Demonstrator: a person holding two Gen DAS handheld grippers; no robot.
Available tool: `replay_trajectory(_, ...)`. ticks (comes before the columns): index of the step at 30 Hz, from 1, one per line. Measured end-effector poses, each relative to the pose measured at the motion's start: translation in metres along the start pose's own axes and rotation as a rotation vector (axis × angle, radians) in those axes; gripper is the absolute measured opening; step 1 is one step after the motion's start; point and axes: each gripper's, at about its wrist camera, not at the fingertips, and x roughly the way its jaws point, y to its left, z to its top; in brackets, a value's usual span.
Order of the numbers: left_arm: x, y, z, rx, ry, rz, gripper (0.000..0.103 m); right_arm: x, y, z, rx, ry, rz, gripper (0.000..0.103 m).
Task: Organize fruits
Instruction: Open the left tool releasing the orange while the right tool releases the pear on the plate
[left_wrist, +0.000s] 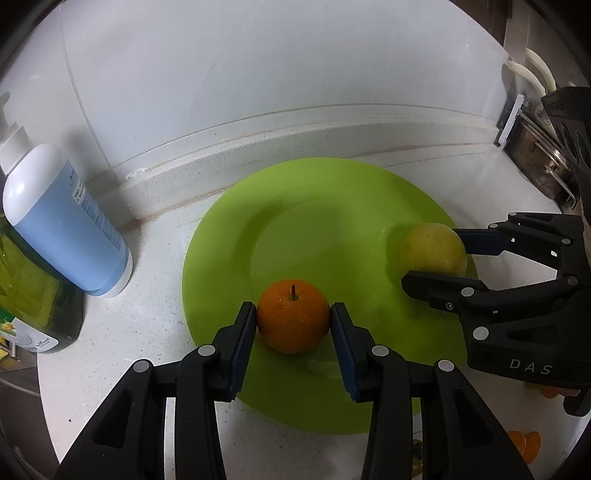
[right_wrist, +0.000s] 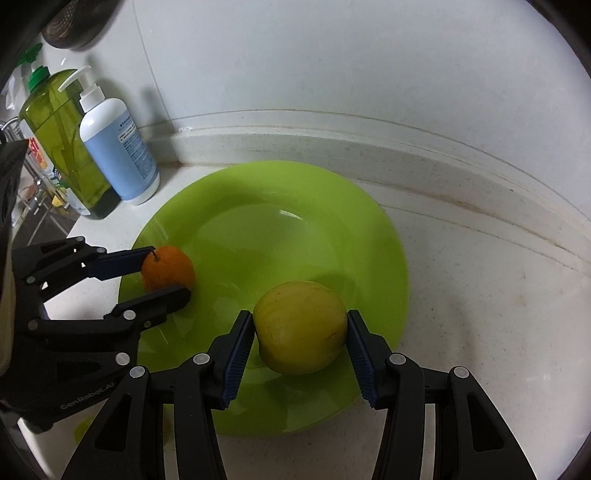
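A green plate (left_wrist: 317, 206) lies on the white counter; it also shows in the right wrist view (right_wrist: 277, 206). My left gripper (left_wrist: 293, 319) is shut on an orange (left_wrist: 293, 320) over the plate's near left part; the orange also shows in the right wrist view (right_wrist: 169, 267) between the left gripper's fingers (right_wrist: 162, 273). My right gripper (right_wrist: 300, 328) is shut on a yellow-green apple (right_wrist: 300, 326) over the plate's right part. The apple (left_wrist: 433, 248) and right gripper (left_wrist: 436, 254) also show in the left wrist view.
A blue pump bottle (left_wrist: 64, 218) and a green detergent bottle (left_wrist: 33, 295) stand left of the plate, also in the right wrist view (right_wrist: 118, 147). The backsplash ledge (left_wrist: 295, 147) runs behind. Metal cookware (left_wrist: 543, 162) sits far right. Orange pieces (left_wrist: 524, 443) lie near right.
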Motion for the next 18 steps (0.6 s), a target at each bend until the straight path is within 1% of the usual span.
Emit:
replay_trajectory(8,-0.001,0.002,0.000,0.002,0.004,-0.003,0.042,0.000,-0.003,0.000,-0.004,0.000,0.000,0.051)
replay_trajectory(9,-0.001,0.002,0.000,0.002,0.000,-0.001,0.043,0.000,-0.004,0.000,-0.002,0.001,0.001,0.051)
replay_trajectory(11,-0.005,0.001,0.001,-0.001,-0.009,0.006,0.051,0.001,-0.004,0.000,0.001,-0.001,0.003,0.052)
replay_trajectory(13,-0.012,0.000,0.001,-0.003,-0.028,0.005,0.052,0.000,-0.004,0.000,0.009,-0.008,0.012,0.052)
replay_trajectory(15,-0.021,0.000,0.001,-0.001,-0.047,0.024,0.058,-0.006,-0.004,-0.001,0.017,-0.023,0.027,0.052)
replay_trajectory(18,-0.036,0.001,-0.001,-0.014,-0.071,0.033,0.059,-0.016,-0.002,-0.003,0.022,-0.044,0.018,0.053)
